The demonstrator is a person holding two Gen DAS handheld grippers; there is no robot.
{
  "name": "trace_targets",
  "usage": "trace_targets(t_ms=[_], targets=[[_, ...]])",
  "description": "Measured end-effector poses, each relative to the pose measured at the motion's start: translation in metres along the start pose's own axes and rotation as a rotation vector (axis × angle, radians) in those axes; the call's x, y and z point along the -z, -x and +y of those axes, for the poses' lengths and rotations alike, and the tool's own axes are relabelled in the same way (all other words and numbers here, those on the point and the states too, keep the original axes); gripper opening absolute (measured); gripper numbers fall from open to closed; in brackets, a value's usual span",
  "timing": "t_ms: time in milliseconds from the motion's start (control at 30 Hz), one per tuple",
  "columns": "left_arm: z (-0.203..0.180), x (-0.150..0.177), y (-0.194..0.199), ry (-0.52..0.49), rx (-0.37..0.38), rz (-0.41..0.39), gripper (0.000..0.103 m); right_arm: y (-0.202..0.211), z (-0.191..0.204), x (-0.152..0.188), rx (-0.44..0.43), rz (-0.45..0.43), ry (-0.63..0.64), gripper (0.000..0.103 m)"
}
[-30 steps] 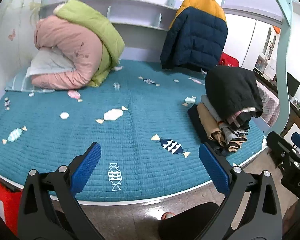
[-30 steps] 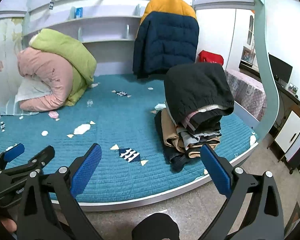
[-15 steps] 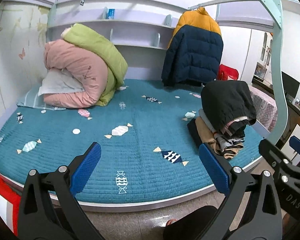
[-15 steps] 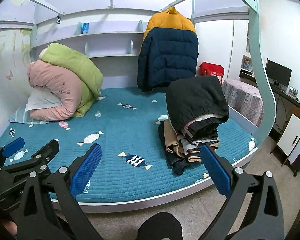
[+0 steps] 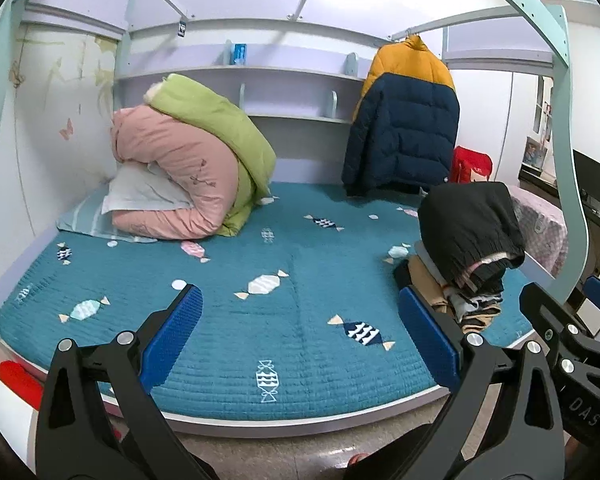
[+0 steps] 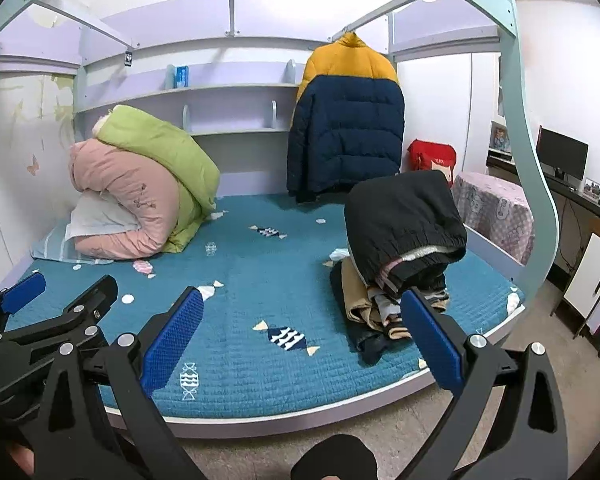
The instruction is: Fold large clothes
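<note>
Bed with teal quilted mattress cover (image 5: 300, 280), candy print, under a loft frame (image 6: 532, 184). Back left corner: rolled pink duvet (image 5: 172, 184) with green duvet (image 5: 220, 136) draped over it, both lying on a white pillow (image 5: 140, 194). Navy and yellow puffer jacket (image 5: 404, 132) hangs at the back right; red bag (image 5: 470, 164) beside it. Wall shelf (image 6: 228, 88) holds a small blue box (image 6: 179, 76). Right of the bed: a table with a patterned cloth (image 6: 496, 212), a monitor (image 6: 562, 158), a white cabinet (image 6: 594, 276). Nothing lies between the grippers and the clothes, just bare mattress. Task item: stack of folded clothes (image 6: 388, 276) on the right side of the bed near the front edge, black padded garment (image 6: 400, 216) with elastic cuff draped on top, tan and grey layers below, dark denim at the bottom. Stack looks lopsided, edges uneven. Left gripper (image 5: 300, 336) held off the bed's front edge, level, blue pads spread wide, nothing between them. Right gripper (image 6: 302, 336) same pose, jaws wide apart, empty, its right pad overlapping the stack in view but not touching it. The grippers sit side by side, each showing in the other's camera. A dark shoe tip (image 6: 336, 456) shows on the floor below.
</note>
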State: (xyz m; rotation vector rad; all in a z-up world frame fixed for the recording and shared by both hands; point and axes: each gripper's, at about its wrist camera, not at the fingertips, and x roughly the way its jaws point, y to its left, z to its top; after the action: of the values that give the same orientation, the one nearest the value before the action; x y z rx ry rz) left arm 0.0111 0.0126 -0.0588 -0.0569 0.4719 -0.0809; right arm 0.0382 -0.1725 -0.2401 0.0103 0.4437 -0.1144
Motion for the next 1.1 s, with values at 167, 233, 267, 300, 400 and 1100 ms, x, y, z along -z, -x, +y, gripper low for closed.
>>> trace_targets(t_ms=[167,233,267,300,400,1100], targets=[[0.003,-0.006,0.011,-0.013,-0.035,-0.041,0.098,0.004,0.003,-0.005,-0.013,-0.028,0.0,0.096],[0.003,-0.008,0.015,-0.024,-0.048,-0.059,0.098,0.005,0.003,-0.006,-0.022,-0.035,-0.003,0.096],[0.004,-0.01,0.016,-0.028,-0.053,-0.066,0.098,0.005,0.003,-0.006,-0.025,-0.038,-0.003,0.096],[0.004,-0.01,0.018,-0.031,-0.057,-0.074,0.098,0.006,0.003,-0.007,-0.027,-0.043,-0.003,0.096],[0.005,-0.012,0.021,-0.03,-0.062,-0.089,0.098,0.008,0.003,-0.008,-0.029,-0.054,-0.004,0.096],[-0.002,-0.015,0.031,-0.076,-0.091,-0.114,0.098,0.013,0.001,-0.008,-0.027,-0.09,-0.006,0.096]])
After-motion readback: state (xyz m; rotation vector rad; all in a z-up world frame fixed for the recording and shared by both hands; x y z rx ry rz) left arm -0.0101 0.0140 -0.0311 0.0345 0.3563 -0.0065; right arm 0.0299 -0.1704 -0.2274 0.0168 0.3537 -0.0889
